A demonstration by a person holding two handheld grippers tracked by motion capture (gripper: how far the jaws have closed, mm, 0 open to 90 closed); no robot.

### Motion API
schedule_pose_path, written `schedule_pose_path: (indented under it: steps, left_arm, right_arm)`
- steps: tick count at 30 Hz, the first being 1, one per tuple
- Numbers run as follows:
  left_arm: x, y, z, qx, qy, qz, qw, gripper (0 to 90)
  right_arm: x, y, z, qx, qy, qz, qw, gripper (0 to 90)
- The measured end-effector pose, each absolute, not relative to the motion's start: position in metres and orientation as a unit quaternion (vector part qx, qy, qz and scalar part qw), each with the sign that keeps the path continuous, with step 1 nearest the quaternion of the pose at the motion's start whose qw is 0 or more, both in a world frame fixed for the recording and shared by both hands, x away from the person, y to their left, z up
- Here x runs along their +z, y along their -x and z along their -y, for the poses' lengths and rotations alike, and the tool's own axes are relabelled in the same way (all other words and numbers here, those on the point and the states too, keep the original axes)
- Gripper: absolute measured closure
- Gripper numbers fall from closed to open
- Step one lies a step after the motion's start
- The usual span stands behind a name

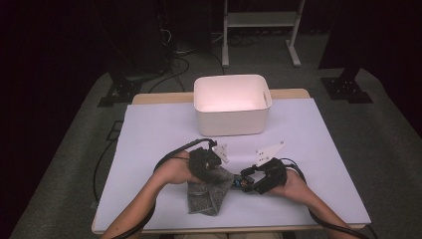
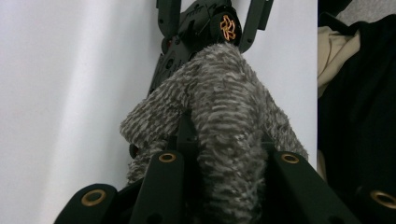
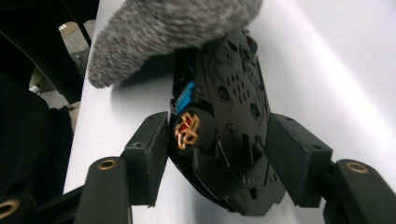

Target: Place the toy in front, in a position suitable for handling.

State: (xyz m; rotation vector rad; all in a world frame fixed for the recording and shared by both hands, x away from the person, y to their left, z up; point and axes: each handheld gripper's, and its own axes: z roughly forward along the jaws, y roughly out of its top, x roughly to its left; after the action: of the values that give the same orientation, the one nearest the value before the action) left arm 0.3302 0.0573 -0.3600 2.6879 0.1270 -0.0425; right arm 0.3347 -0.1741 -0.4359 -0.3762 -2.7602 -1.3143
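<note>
A fuzzy grey cloth pouch lies on the white table cover near the front edge. My left gripper is shut on its upper edge; in the left gripper view the pouch bulges up between the jaws of this gripper. A black computer mouse with an orange scroll wheel lies on the table, its far end under the pouch's rim. My right gripper is open, one jaw on each side of the mouse, pads close to its flanks. From above, the mouse sits between both hands.
A white plastic bin stands at the back middle of the table. The white cover spreads to either side of the hands. Cables trail from both grippers off the front edge. A dark garment shows beyond the table edge.
</note>
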Motion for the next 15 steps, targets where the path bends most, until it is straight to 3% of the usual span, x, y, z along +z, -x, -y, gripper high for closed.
schedule_pose_path:
  steps: [4, 9, 11, 15]
  left_arm:
    - [-0.363, -0.321, -0.056, -0.012, -0.975, -0.038, 0.217, 73.4]
    - [-0.378, -0.314, -0.052, -0.005, -0.982, -0.031, 0.185, 73.3]
    - [-0.381, -0.317, -0.054, -0.016, -0.979, -0.038, 0.199, 73.1]
    - [-0.380, -0.320, -0.056, -0.020, -0.978, -0.042, 0.204, 73.0]
  right_arm:
    - [-0.437, -0.326, 0.173, -0.423, 0.117, 0.899, 0.003, 34.7]
    - [-0.441, -0.319, 0.173, -0.412, 0.119, 0.903, 0.002, 30.7]
    - [-0.442, -0.318, 0.174, -0.422, 0.125, 0.898, 0.004, 33.7]
    - [-0.442, -0.321, 0.174, -0.422, 0.117, 0.899, 0.008, 31.5]
